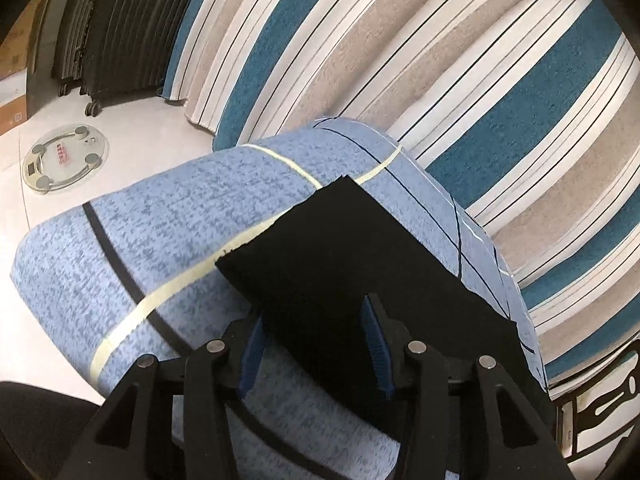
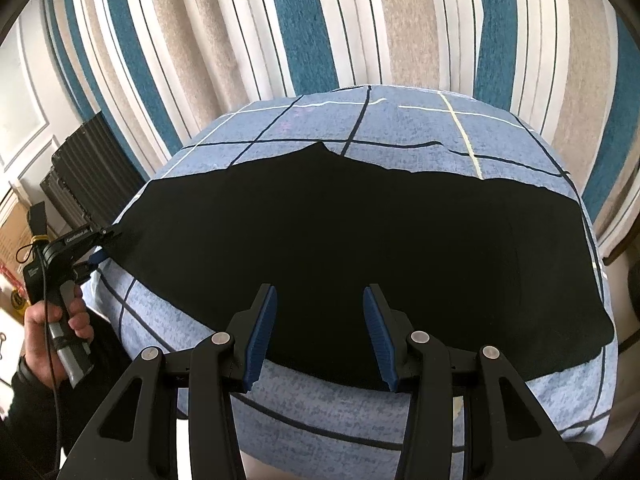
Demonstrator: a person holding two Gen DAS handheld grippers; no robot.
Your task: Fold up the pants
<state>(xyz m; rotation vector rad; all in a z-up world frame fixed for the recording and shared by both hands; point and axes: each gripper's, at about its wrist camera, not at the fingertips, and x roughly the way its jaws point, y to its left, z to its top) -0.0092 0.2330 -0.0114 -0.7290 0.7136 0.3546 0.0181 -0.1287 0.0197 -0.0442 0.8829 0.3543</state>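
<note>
One pair of black pants (image 2: 360, 248) lies spread flat across a tabletop covered by a blue checked cloth (image 2: 304, 412), the dark fabric reaching from the cover's left edge almost to its right. Two sets of tongs work over it, each with two blue-padded fingers. The right tongs (image 2: 320, 332) hover above the pants' near hem, released, the pads standing apart with the fabric lying flat beneath and nothing pinched. The left tongs (image 1: 316, 348) sit at the narrow end of the pants (image 1: 352, 256); in their own view the cloth passes between the two pads with a gap showing on either side, so they too are released. From the right wrist view, the left tongs (image 2: 100, 250) appear at the pants' left tip, gripped by one hand (image 2: 54, 322) in a dark sleeve. Beyond the tabletop lies one rug (image 1: 460, 60) striped blue, beige and white. Two dark ribbed suitcases (image 1: 120, 28) stand on wheels by the wall, and one round glass bathroom scale (image 1: 66, 158) rests on the pale floor.
</note>
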